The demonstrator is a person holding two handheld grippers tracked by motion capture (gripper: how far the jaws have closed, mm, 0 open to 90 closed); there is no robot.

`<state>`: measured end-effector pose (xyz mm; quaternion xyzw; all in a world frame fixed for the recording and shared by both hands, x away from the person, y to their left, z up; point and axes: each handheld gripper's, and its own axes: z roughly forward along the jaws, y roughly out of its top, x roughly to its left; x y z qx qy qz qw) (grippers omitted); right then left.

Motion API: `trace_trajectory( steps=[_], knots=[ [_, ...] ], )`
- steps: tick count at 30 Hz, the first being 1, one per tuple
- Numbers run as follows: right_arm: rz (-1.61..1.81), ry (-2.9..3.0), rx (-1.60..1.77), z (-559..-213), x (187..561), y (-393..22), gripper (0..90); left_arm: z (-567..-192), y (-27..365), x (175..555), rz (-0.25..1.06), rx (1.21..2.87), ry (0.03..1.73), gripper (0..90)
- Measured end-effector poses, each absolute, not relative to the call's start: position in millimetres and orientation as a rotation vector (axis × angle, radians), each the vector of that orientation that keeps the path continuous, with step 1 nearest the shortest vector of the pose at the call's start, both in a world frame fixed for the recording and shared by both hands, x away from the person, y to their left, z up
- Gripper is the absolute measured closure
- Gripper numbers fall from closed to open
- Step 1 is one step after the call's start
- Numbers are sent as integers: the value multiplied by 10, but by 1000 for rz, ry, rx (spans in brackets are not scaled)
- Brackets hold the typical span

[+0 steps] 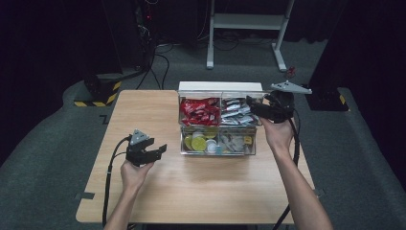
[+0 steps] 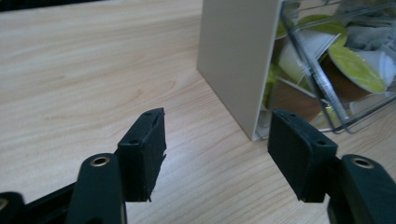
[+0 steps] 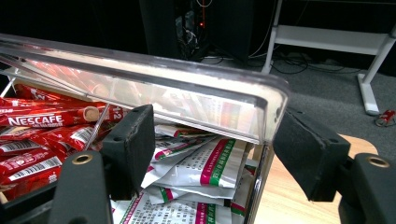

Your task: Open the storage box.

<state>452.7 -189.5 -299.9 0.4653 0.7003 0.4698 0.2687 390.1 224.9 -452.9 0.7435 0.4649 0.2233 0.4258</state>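
Lid (image 3: 154, 88) of the clear box (image 1: 218, 125) sits at centre of the high view, raised at the box's right rear corner, where the right hand-held gripper (image 1: 262, 108) works. In the right gripper view its pads straddle the lid's corner: the right pad (image 3: 310, 151) is against the outer edge, the left pad (image 3: 130, 140) reaches in over the white sachets (image 3: 201, 170), beside the red sticks (image 3: 42, 123). Whether both pads press on the lid I cannot tell. Left hand-held gripper (image 1: 152, 152) hovers at lower left over the desk (image 1: 143, 110), jaws wide and empty, aimed at the box's beige side wall (image 2: 236, 60). Judgement: the step is swinging the lid up. Keep the right grip on the rim only, clear of the sachets, and lift along the hinge arc. Brace the box wall with the left gripper so the box does not slide.
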Motion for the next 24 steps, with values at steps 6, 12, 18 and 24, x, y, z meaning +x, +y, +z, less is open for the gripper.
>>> trace_trajectory(
  steps=[6,12,18,24],
  knots=[
    [1265,1889,1254,-2998,4525,-1894,298,-4404,2196,3914,531,1843,1135,387],
    [1267,1890,1253,-2999,4527,-1896,297,-4291,2145,3910,503,1832,1104,392],
    [1274,1890,1257,-3002,4528,-1900,296,-4161,2103,3910,489,1810,1079,392],
    [1267,1889,1255,-2999,4526,-1895,298,-4000,2041,3900,479,1786,1038,392]
  ],
)
